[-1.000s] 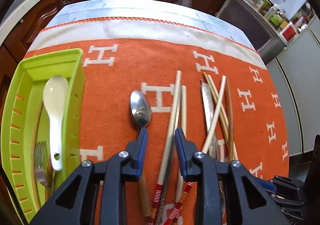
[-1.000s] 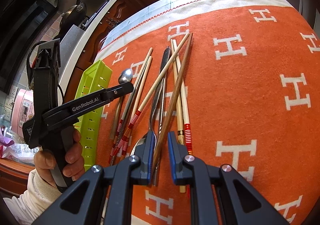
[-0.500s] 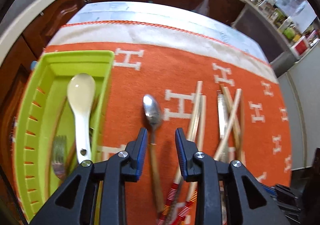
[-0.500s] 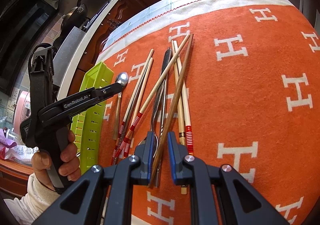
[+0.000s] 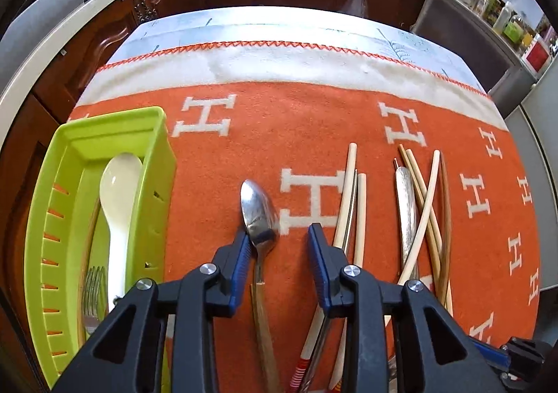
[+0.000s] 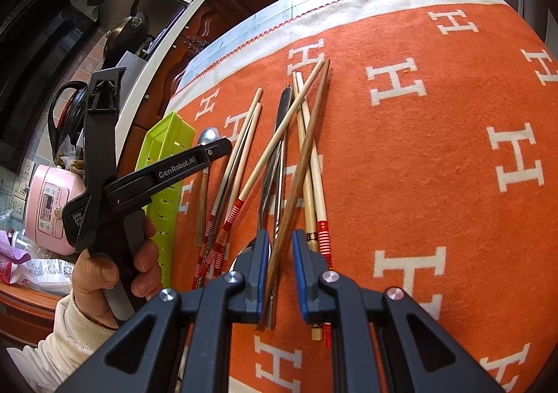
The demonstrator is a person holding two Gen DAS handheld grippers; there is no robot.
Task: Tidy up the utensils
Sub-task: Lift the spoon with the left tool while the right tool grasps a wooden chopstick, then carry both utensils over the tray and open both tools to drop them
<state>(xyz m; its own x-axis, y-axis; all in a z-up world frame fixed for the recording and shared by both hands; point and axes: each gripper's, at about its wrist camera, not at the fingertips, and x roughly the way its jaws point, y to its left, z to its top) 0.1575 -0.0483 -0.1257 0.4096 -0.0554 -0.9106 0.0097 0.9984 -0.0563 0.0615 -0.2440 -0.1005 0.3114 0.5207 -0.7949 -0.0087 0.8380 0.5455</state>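
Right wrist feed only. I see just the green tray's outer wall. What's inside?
Observer: A white spoon lies in the green tray, bowl toward the far end.
Operator: Anything else in it?
Observer: A metal fork at the near end, beside that spoon's handle.
Operator: Left gripper holding anything?
Observer: No. The left gripper straddles the metal spoon on the cloth, jaws opening, not clamped.
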